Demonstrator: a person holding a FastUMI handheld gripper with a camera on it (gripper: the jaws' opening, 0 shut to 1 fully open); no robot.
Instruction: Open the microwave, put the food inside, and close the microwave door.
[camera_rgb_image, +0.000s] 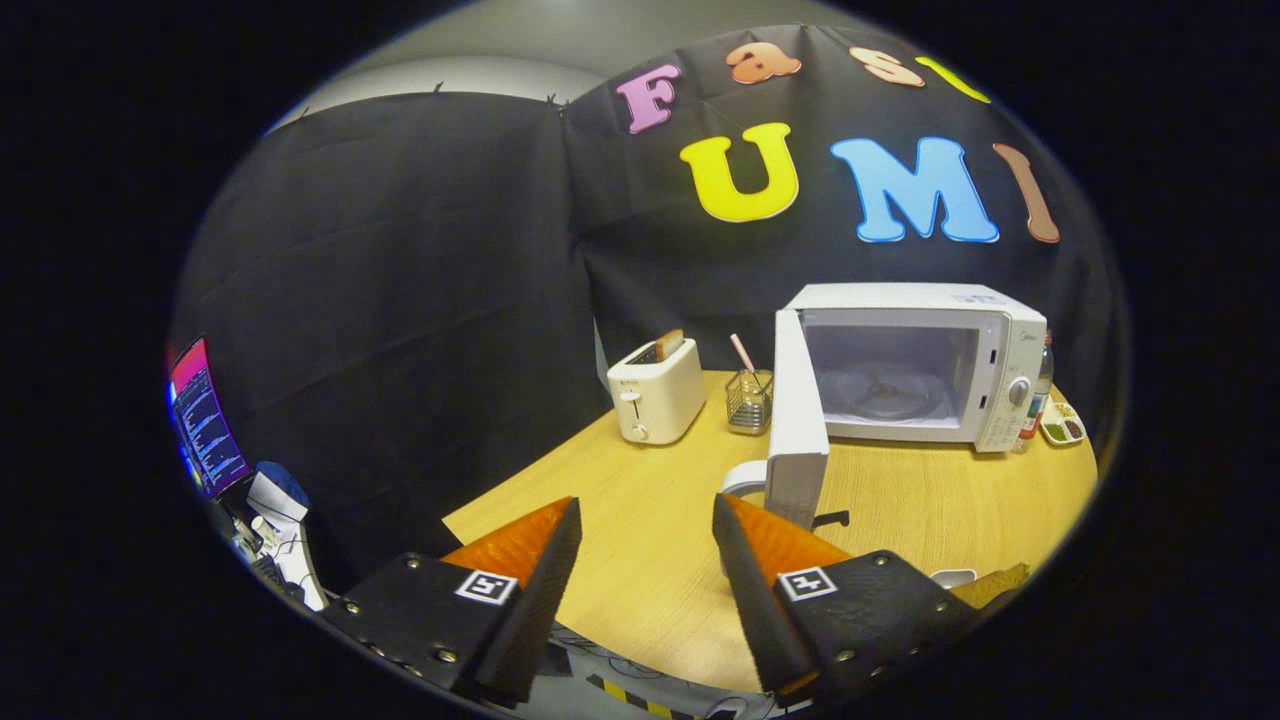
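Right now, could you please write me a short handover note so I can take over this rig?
Tongs: open, holding nothing, above the near table edge.
Microwave: at the back of the table, its door swung open, the turntable bare.
Done: door opened.
Left: pick up the food, place it inside, close the door. A white item sits behind the door; I cannot tell whether it is the food.

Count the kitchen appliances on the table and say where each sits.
2. The toaster stands at the table's back, well beyond the open gripper. The microwave sits to its right, door swung open. Others may hide behind the door.
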